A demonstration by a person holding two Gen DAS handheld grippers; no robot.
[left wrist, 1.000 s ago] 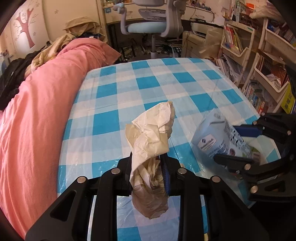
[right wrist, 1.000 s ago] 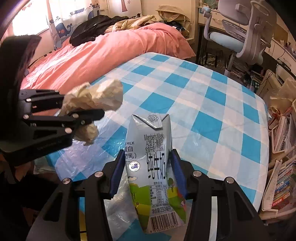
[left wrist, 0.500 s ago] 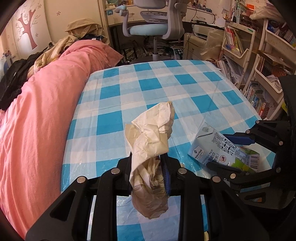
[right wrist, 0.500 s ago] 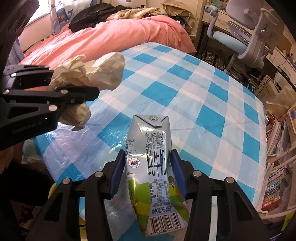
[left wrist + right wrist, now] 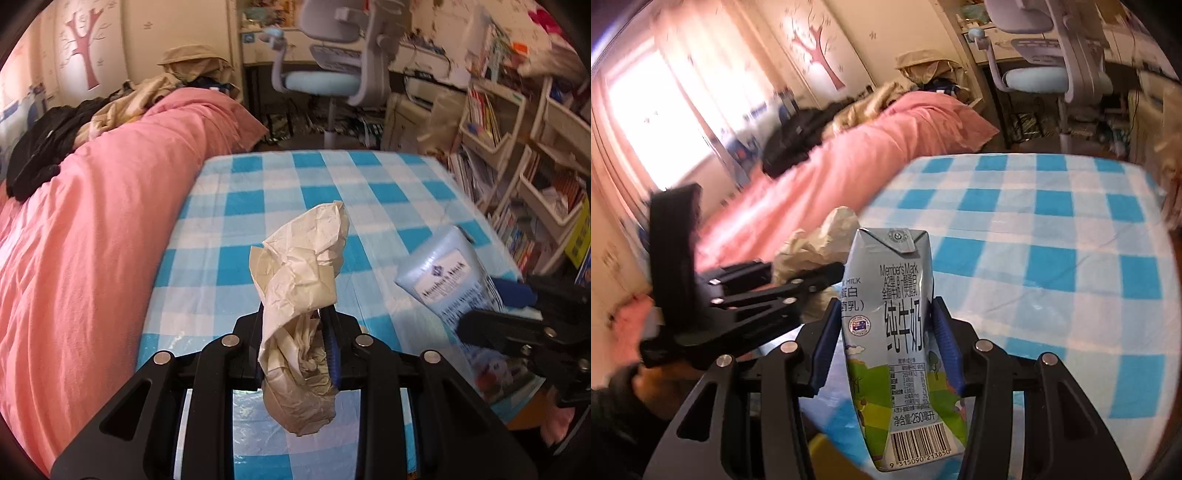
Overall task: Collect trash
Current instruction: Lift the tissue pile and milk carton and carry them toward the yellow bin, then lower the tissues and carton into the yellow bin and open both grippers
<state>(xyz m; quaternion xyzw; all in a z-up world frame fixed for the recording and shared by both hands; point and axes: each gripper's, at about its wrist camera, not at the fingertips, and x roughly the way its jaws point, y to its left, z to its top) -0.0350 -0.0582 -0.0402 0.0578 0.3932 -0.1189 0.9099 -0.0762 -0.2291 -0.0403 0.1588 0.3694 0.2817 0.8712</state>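
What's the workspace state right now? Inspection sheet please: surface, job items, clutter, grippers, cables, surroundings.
Surface: table under a blue-and-white checked cloth.
Job's things: crumpled paper and milk carton, both held off the table.
Clutter: nothing seen on the visible cloth.
Grippers: left gripper clamped on the paper; right gripper clamped on the carton.
Cables: nothing seen on the table.
Surroundings: pink bed, office chair, bookshelves.

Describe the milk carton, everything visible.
The milk carton is a small pale blue paperboard pack with a folded gable top, Chinese print, a green meadow scene and a barcode at its base. It looks slightly dented. The right claw grips its sides between blue pads, top end pointing away, lifted off the checked tablecloth.
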